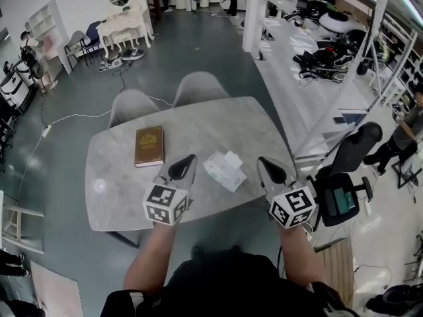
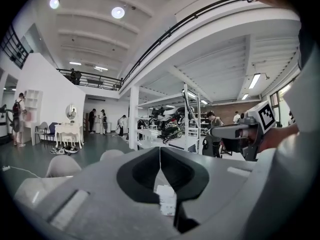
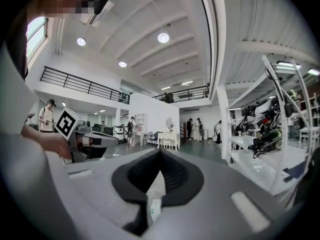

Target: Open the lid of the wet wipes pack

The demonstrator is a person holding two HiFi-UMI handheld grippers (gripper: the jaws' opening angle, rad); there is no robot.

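Your grey marble table (image 1: 218, 121) fills the middle of the head view, with two pale chairs (image 1: 198, 86) tucked in at its 12 o'clock edge. Your left gripper (image 1: 188, 158) hangs over the near half with its jaws pressed together on nothing. Your right gripper (image 1: 264, 162) is the same, jaws closed and empty. The brown book (image 1: 149, 145) lies flat at 10 o'clock from the left gripper. The wet wipes pack (image 1: 225, 169) rests on the table between your grippers, left at its 9 o'clock, right at 3, neither touching it.
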